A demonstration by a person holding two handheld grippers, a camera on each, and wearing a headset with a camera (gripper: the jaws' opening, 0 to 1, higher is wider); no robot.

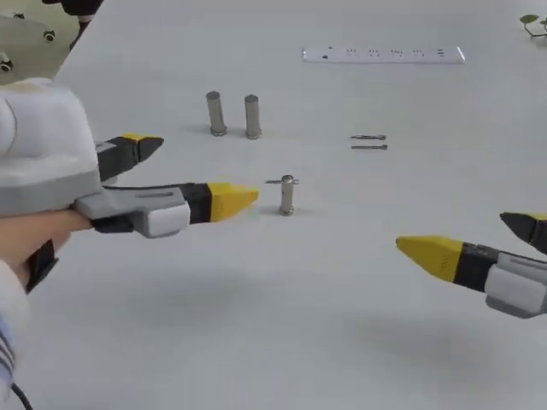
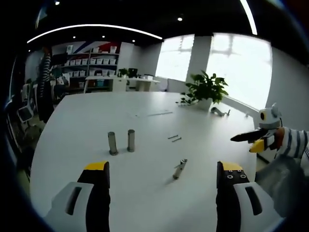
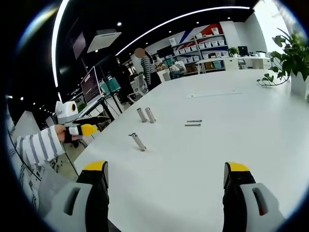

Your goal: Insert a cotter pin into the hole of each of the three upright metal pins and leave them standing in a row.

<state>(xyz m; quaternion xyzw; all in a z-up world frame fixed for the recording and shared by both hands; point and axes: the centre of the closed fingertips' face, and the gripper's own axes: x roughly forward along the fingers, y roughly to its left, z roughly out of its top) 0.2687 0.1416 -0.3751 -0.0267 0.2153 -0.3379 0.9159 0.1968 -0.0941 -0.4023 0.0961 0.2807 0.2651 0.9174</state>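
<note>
"One pin of three is fitted, then?" the student is asking. "Which step is running?"

"Seemingly the second insertion," the tutor is answering. "In the head view the near pin is standing upright with a cotter pin lying crosswise through its top. The bare pins are standing side by side farther back, and the loose cotter pins are lying parallel on the table to their right. The left gripper is gaping wide and holding nothing, its yellow tip just beside the near pin without touching. The right gripper is spread wide and empty, low at the right, well apart from everything."

"What is the next move calling for, and what is standing in the way?"

"Probably the right gripper is needing to close on one of the loose cotter pins, thin and flat against the table, so a low, narrow pinch, while the left is steadying one of the bare pins. Their holes are too small to make out. The near pin is sitting closest to the left jaw and risking a knock; it is also standing out of line with the other two. The power strip and plant are lying far back, obstructing nothing."
</note>
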